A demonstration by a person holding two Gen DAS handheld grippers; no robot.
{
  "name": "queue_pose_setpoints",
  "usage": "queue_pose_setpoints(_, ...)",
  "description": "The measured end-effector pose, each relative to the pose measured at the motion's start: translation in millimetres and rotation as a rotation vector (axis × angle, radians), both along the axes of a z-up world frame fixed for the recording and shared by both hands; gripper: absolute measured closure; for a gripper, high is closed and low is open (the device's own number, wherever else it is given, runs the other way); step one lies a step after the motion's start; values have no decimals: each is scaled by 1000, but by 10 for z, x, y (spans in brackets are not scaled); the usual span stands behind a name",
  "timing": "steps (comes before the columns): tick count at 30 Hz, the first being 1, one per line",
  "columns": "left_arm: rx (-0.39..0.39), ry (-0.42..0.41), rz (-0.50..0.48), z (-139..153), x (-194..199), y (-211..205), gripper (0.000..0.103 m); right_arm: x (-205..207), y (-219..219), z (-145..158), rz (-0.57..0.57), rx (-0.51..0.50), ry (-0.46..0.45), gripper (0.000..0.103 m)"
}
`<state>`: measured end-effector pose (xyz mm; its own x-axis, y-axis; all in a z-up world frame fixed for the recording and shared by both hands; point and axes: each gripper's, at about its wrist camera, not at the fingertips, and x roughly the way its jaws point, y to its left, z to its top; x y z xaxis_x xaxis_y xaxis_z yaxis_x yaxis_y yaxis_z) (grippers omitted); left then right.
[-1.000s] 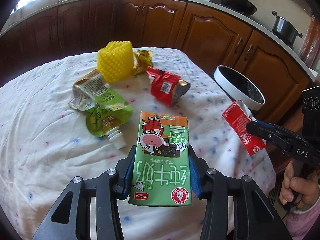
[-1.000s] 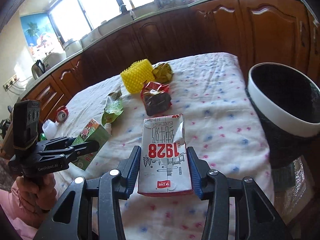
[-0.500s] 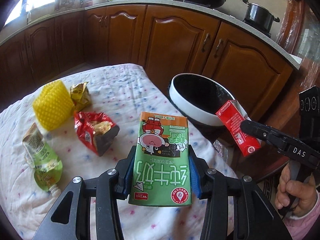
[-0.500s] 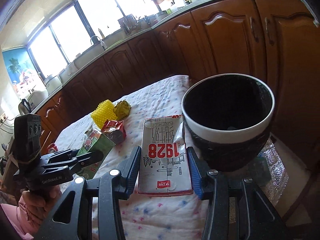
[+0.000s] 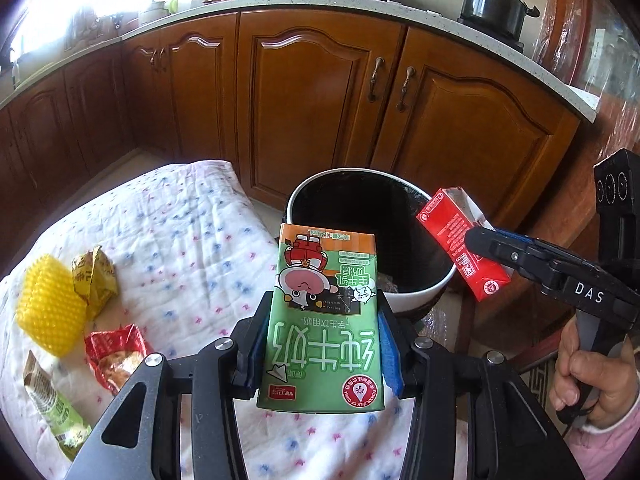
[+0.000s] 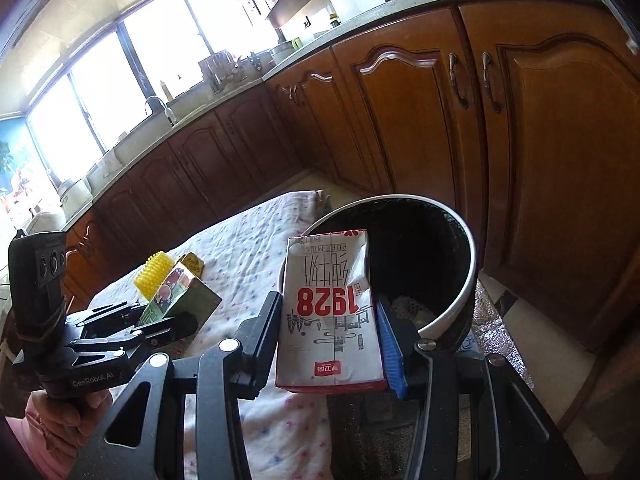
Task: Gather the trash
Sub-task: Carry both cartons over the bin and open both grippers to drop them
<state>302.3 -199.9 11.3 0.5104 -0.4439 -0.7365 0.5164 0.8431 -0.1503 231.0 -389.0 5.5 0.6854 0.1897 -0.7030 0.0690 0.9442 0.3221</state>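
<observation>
My left gripper [image 5: 320, 354] is shut on a green milk carton [image 5: 322, 320], held above the table's right edge, just short of the black bin with a white rim [image 5: 412, 304]. My right gripper [image 6: 330, 344] is shut on a red-and-white milk carton [image 6: 330, 312]; that carton [image 5: 460, 244] hangs tilted over the bin's right rim in the left wrist view. The bin's mouth [image 6: 420, 248] opens just beyond the right carton. The left gripper [image 6: 160, 324] with the green carton [image 6: 180, 288] appears at the left of the right wrist view.
On the flowered tablecloth [image 5: 188, 240] lie a yellow foam net [image 5: 50, 308], a gold wrapper [image 5: 94, 280], a red snack bag [image 5: 114, 354] and a green pouch [image 5: 56, 408]. Wooden cabinets [image 5: 320, 100] stand close behind the bin. A hand [image 5: 592, 380] grips the right handle.
Both grippers have carried their cartons rightward from over the table's middle to the bin; the red carton now hangs over its rim, and the remaining trash has slid to the left of view.
</observation>
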Motion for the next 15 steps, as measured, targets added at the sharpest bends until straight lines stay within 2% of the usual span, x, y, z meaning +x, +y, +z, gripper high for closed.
queue_pose_setpoints(15, 77, 33, -74, -103, 708, -653, 59, 375, -385, -132, -37, -22, 66, 57)
